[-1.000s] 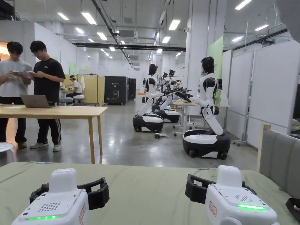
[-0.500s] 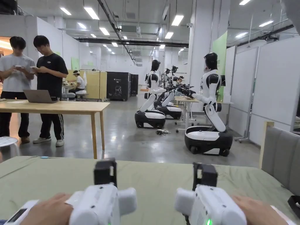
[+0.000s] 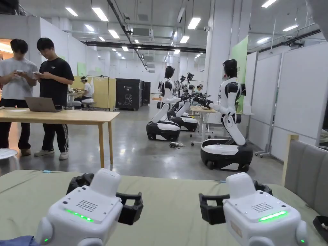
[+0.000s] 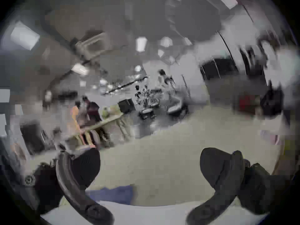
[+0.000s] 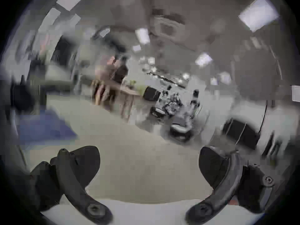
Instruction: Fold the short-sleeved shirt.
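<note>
While hovering above the green-covered table (image 3: 173, 198): left gripper (image 3: 104, 197) and right gripper (image 3: 235, 200), jaws wide, empty; blue shirt (image 3: 16, 241) at table's near-left corner.

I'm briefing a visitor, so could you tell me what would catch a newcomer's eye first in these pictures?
Nearest the camera, the white left gripper and right gripper hover open over a green-covered table, with blue cloth at the bottom left corner. Beyond, white humanoid robots stand on the shiny floor, and two people stand by a wooden table on the left.
</note>
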